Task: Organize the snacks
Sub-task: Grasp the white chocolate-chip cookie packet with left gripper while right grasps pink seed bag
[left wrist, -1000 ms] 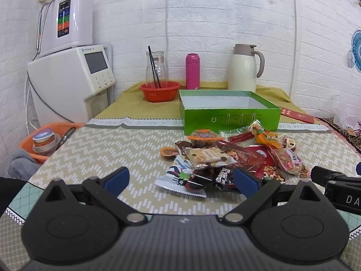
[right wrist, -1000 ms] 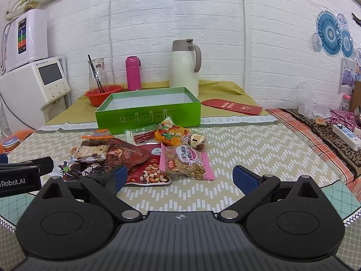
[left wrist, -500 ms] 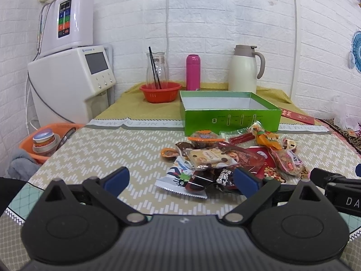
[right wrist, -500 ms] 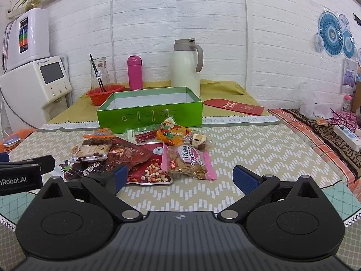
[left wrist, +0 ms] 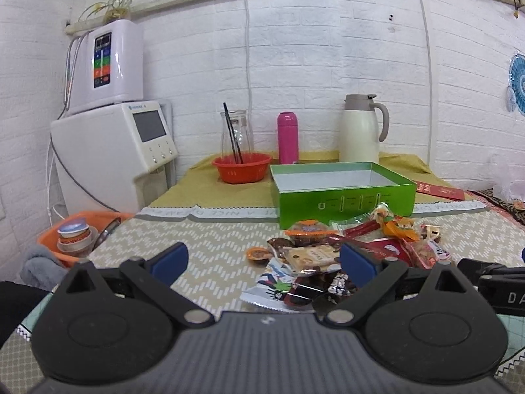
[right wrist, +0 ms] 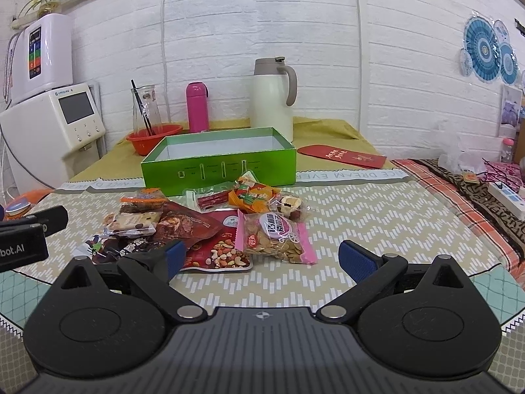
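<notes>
White brick wall behind, chevron-cloth worktop [right wrist: 361, 210] under both tools. My left gripper [left wrist: 262, 259] has its fingers spread wide, empty; right gripper [right wrist: 262, 256] the same, nothing held. Snack pile [right wrist: 210, 226] sits just ahead of the right fingers, overlapping the left-hand pad; from the left tool it lies ahead and toward the right finger. Green box [right wrist: 220, 161] is beyond the pile, open, looks empty.

Risks as I judge them: packets overlap, so a pinch may drag two at once or scatter neighbours. Glossy film could slip out mid-carry. Seed bag [right wrist: 275, 236] is soft; a hard close crushes it. Both tools converge on one heap, so collision is possible.
</notes>
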The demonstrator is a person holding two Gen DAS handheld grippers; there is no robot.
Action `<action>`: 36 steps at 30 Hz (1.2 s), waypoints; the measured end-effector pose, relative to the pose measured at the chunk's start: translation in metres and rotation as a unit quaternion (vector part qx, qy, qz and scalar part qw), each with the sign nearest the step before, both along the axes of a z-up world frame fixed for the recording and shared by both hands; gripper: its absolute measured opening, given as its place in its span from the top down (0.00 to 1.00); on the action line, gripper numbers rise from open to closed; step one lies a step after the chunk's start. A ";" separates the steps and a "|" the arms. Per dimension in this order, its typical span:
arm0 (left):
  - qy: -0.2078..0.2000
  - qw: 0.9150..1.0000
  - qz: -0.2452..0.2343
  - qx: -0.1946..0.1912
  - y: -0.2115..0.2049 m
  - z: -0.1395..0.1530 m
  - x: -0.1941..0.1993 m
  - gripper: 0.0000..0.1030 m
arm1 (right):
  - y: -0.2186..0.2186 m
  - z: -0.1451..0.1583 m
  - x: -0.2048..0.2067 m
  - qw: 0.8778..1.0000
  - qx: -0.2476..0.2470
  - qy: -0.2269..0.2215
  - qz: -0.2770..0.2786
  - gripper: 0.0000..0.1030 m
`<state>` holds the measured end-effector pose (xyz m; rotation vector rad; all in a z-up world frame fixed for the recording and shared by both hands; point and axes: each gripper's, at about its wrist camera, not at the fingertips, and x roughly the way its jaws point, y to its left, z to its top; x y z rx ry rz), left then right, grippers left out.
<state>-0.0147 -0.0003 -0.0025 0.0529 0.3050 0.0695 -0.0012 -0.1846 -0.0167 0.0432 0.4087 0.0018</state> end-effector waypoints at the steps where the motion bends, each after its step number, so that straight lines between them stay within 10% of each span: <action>1: -0.001 1.000 0.002 0.003 0.001 0.000 0.001 0.08 | 0.000 0.000 0.000 1.000 0.004 0.000 0.004 0.00; 9: 0.000 0.996 0.003 -0.092 0.038 -0.015 0.007 0.08 | -0.007 0.001 0.006 0.999 -0.030 -0.008 0.008 0.00; 17: 0.030 0.999 0.005 -0.027 0.039 -0.032 0.018 0.08 | -0.023 -0.002 0.028 0.999 -0.030 -0.009 0.032 0.00; 36: 0.096 0.989 -0.096 -0.065 -0.007 -0.042 0.122 0.08 | -0.035 -0.033 0.110 0.996 -0.013 0.051 0.073 0.00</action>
